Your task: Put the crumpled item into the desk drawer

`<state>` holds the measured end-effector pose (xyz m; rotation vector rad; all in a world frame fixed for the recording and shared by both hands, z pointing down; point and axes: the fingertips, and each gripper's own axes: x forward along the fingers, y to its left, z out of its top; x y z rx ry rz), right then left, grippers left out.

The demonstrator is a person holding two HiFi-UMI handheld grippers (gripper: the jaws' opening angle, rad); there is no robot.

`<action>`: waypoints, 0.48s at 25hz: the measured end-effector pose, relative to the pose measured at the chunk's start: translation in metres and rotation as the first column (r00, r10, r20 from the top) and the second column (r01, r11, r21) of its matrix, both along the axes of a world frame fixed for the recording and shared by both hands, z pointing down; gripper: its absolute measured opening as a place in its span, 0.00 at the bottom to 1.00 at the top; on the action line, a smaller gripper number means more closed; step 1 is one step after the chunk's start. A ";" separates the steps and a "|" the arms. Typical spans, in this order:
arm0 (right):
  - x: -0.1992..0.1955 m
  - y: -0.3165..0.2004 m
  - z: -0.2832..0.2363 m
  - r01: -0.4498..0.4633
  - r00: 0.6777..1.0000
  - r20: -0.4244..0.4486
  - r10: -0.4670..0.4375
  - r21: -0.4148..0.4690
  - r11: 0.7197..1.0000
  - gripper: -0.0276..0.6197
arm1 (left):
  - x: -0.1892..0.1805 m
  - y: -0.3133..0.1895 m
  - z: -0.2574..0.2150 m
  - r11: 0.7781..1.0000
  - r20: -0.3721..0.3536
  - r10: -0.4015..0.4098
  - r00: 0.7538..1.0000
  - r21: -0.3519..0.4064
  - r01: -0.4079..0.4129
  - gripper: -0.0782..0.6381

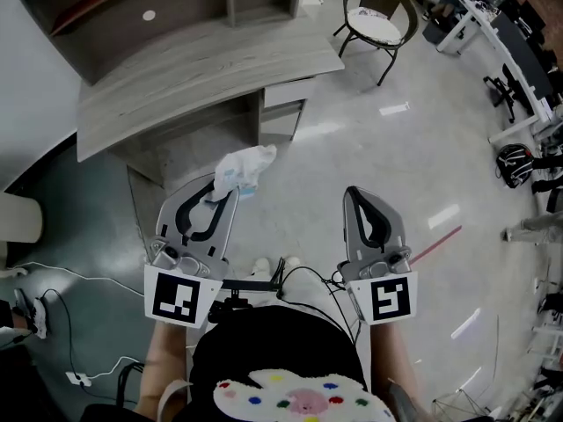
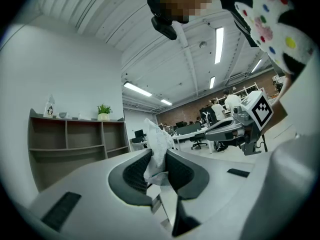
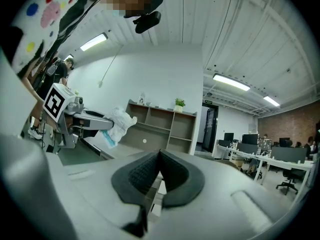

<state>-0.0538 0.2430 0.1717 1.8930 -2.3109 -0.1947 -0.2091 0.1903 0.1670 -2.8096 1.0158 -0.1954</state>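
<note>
Before long grey wooden desk (image 1: 202, 77) | left gripper (image 1: 220, 192) pinched crumpled white-and-blue paper wad (image 1: 244, 170), held aloft | right gripper (image 1: 352, 192) pressed together, empty | pale desk drawer (image 1: 285, 93) looked closed: right seemed best to pull it first.

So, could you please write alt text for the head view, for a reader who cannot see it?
Seen from above, the left claw holds a crumpled white item in front of a grey wooden desk, while the right claw is shut and empty beside it. A round chair stands beyond.
</note>
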 end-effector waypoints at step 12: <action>0.000 0.002 0.000 -0.066 0.998 0.013 0.066 0.010 0.998 0.06 | 0.002 -0.010 0.006 0.999 -0.008 0.040 0.999 -0.008 -0.041 0.21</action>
